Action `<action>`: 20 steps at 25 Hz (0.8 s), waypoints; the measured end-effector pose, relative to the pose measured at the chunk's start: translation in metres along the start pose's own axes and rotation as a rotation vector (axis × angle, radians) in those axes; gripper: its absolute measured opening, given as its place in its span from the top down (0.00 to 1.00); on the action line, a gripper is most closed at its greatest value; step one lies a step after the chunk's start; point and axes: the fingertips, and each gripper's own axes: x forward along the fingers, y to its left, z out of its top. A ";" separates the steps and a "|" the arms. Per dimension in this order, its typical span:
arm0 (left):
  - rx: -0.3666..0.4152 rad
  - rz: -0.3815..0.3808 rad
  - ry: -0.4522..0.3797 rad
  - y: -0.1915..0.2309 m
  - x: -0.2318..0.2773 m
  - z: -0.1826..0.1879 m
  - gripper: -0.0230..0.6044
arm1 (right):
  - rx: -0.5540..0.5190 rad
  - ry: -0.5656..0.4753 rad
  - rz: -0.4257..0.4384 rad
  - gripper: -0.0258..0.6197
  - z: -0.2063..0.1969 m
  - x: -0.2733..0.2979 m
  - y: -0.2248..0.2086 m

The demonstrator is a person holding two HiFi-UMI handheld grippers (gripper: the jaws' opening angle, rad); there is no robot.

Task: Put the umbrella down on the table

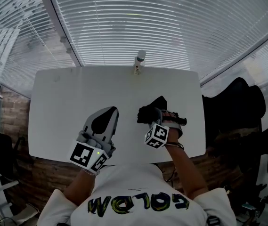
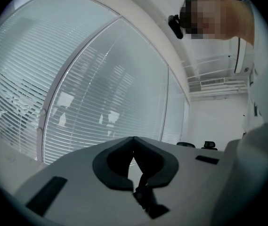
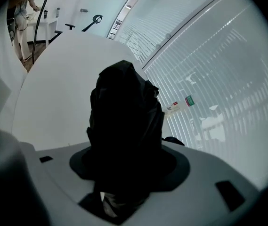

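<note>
White tabletop (image 1: pixel 77 93) spreads wide under both my tools, with open surface to the left and ahead as far as the far edge. My right gripper (image 1: pixel 158 119) is clamped on the black folded umbrella (image 1: pixel 149 111). It fills the space between the jaws and juts out over the table's right half, inside the right edge. Whether its tip touches the surface I cannot tell. My left gripper (image 1: pixel 108 112) hovers near it, jaws closed tip to tip on nothing. A bottle (image 1: pixel 139 61) stands at the far edge, before the blinds (image 1: pixel 124 22).
</note>
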 end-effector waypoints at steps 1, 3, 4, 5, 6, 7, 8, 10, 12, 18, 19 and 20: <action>0.000 0.001 0.000 0.000 0.000 0.000 0.95 | -0.006 0.007 0.005 0.57 -0.001 0.003 0.001; -0.002 0.001 0.000 0.000 0.000 0.000 0.95 | -0.016 0.016 0.013 0.57 -0.002 0.008 0.002; -0.002 0.000 0.000 0.000 0.000 0.000 0.95 | -0.019 0.019 0.018 0.57 -0.002 0.011 0.003; -0.002 0.000 -0.001 0.000 0.000 0.000 0.95 | -0.022 0.023 0.022 0.57 -0.002 0.014 0.004; -0.002 -0.001 -0.001 0.000 0.000 0.000 0.95 | -0.025 0.028 0.027 0.57 -0.003 0.017 0.005; -0.002 -0.001 -0.001 0.000 0.000 0.000 0.95 | -0.026 0.032 0.033 0.57 -0.003 0.020 0.006; -0.003 -0.001 -0.001 -0.001 0.000 0.000 0.95 | -0.025 0.035 0.042 0.57 -0.004 0.022 0.007; -0.004 -0.001 0.000 -0.002 -0.001 0.001 0.95 | -0.022 0.044 0.060 0.57 -0.006 0.027 0.011; -0.002 -0.001 0.000 -0.002 -0.001 0.001 0.95 | -0.030 0.058 0.075 0.57 -0.010 0.034 0.014; -0.002 0.003 0.002 -0.001 0.000 0.002 0.95 | -0.040 0.069 0.111 0.56 -0.012 0.044 0.021; -0.003 0.002 0.002 -0.001 0.000 0.002 0.95 | -0.049 0.073 0.116 0.56 -0.013 0.046 0.022; -0.003 0.002 0.001 -0.001 0.000 0.002 0.95 | -0.062 0.079 0.121 0.56 -0.014 0.048 0.024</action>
